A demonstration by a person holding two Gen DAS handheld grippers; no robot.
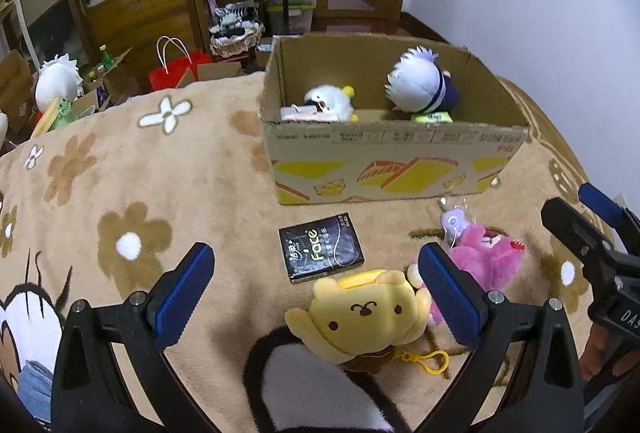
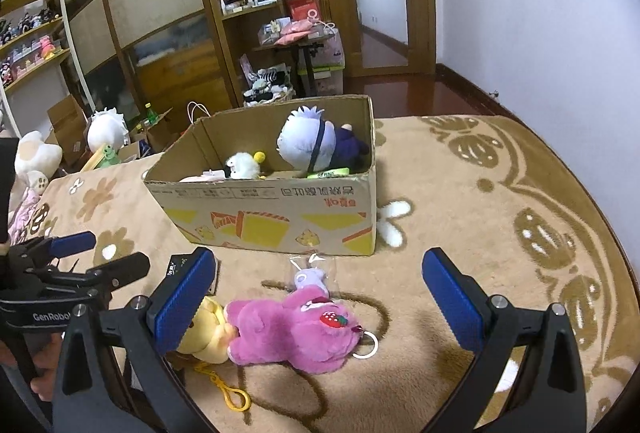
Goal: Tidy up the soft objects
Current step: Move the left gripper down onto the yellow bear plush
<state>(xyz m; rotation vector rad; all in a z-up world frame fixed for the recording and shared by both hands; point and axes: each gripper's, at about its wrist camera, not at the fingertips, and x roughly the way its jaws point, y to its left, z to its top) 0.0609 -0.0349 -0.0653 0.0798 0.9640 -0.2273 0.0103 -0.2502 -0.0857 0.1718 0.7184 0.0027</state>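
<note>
We hold the left gripper [image 1: 316, 297] spread wide, low over the yellow plush [image 1: 360, 315] | right gripper [image 2: 318, 301] also agape above the pink plush [image 2: 292, 329] (both toys on the blanket [image 1: 160, 193], touching) | cardboard box [image 1: 392, 161] beyond holds the white-haired doll [image 1: 418, 83], partly hidden by its wall.

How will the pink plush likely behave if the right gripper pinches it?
The pink plush looks furry and stuffed, so it probably compresses and sags. Lying flat, it seems unlikely to roll. Its metal ring would likely dangle.
</note>
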